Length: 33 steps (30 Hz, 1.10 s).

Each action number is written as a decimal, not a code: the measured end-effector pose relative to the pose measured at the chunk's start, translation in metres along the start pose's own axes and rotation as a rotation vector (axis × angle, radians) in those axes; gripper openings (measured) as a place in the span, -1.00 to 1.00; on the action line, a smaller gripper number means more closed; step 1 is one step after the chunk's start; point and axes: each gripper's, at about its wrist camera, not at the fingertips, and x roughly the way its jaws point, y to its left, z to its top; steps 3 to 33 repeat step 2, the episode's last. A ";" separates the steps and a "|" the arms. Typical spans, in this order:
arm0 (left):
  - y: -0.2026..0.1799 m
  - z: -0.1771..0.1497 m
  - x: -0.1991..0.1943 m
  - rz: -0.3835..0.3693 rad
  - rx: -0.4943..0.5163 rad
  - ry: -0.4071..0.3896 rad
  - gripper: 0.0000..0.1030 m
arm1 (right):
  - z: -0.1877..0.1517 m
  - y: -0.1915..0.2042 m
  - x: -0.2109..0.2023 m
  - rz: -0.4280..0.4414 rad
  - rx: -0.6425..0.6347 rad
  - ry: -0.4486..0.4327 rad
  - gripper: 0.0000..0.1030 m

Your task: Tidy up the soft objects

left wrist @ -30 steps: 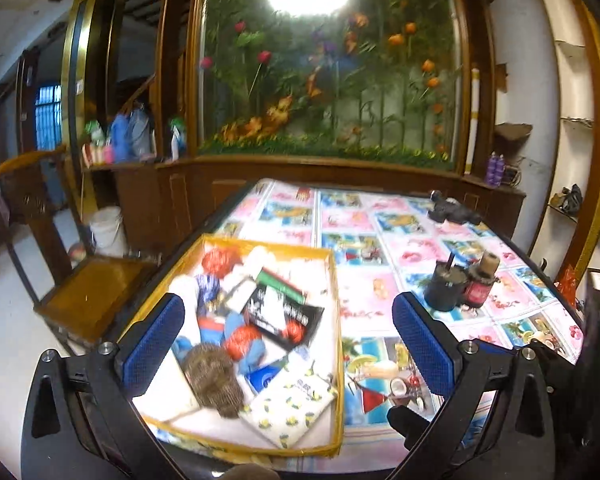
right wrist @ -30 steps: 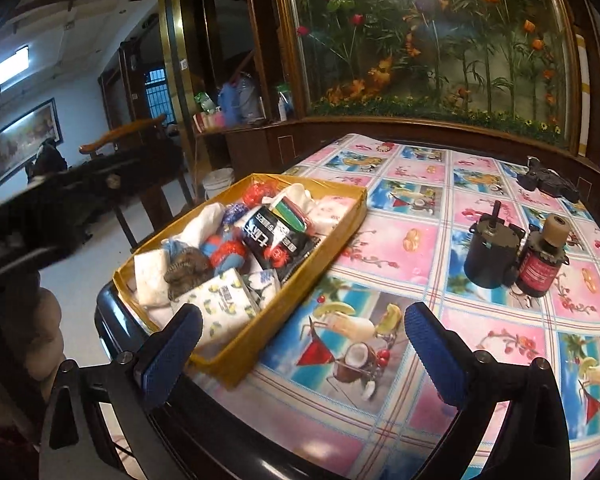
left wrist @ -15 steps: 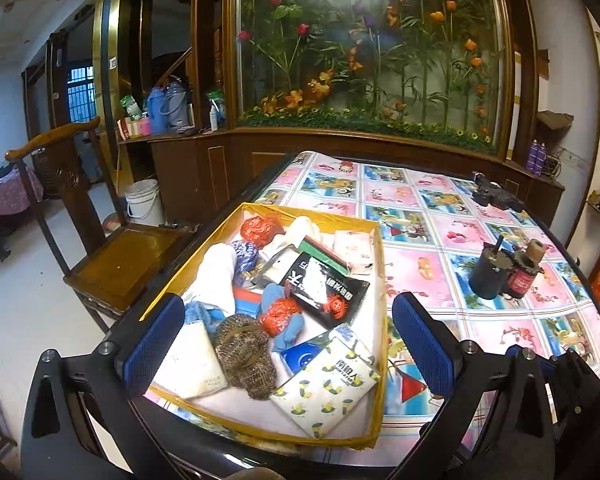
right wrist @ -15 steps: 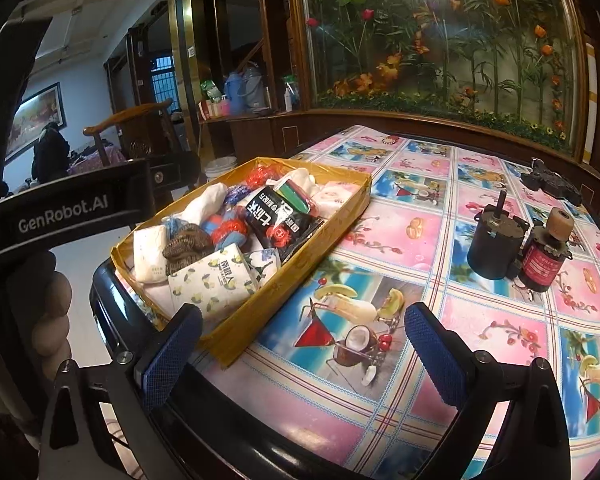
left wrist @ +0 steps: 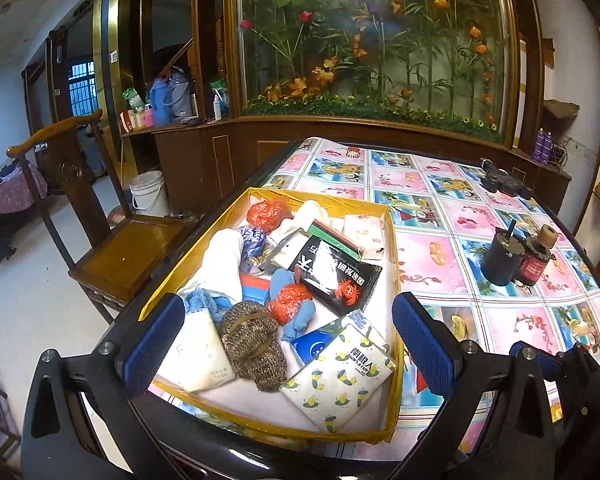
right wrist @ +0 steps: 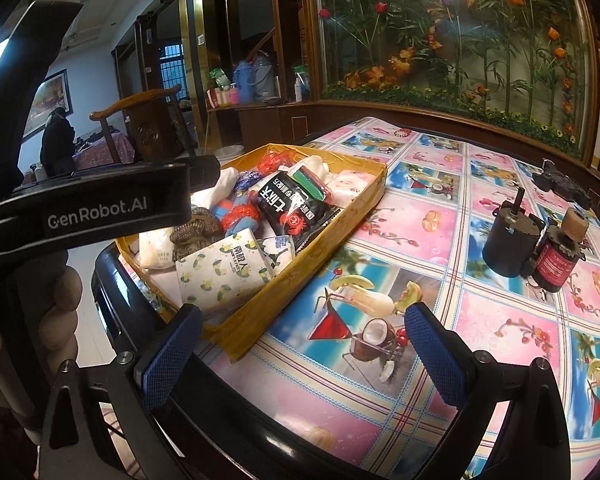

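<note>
I hold my left gripper (left wrist: 288, 344) above the near end of the yellow tray (left wrist: 394, 248), jaws wide apart, empty. The soft things, a tissue pack (left wrist: 338, 376) among them, lie inside the tray. My right gripper (right wrist: 302, 354) hangs right of the tray, jaws apart.

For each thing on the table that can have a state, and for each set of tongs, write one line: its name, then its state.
Left tongs: open, empty, above the box's near end.
Right tongs: open, empty, over the table edge.
Yellow box: lidless, full of soft items.
Lemon-print tissue pack: lying flat, sealed.
Black snack packet: lying on top of the pile.
Two dark cylinders: upright, side by side on the tablecloth.
</note>
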 end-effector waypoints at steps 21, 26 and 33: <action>-0.001 0.000 0.000 0.008 0.000 0.003 1.00 | 0.000 0.000 0.000 -0.001 0.009 -0.002 0.99; -0.001 0.000 0.000 0.008 0.000 0.003 1.00 | 0.000 0.000 0.000 -0.001 0.009 -0.002 0.99; -0.001 0.000 0.000 0.008 0.000 0.003 1.00 | 0.000 0.000 0.000 -0.001 0.009 -0.002 0.99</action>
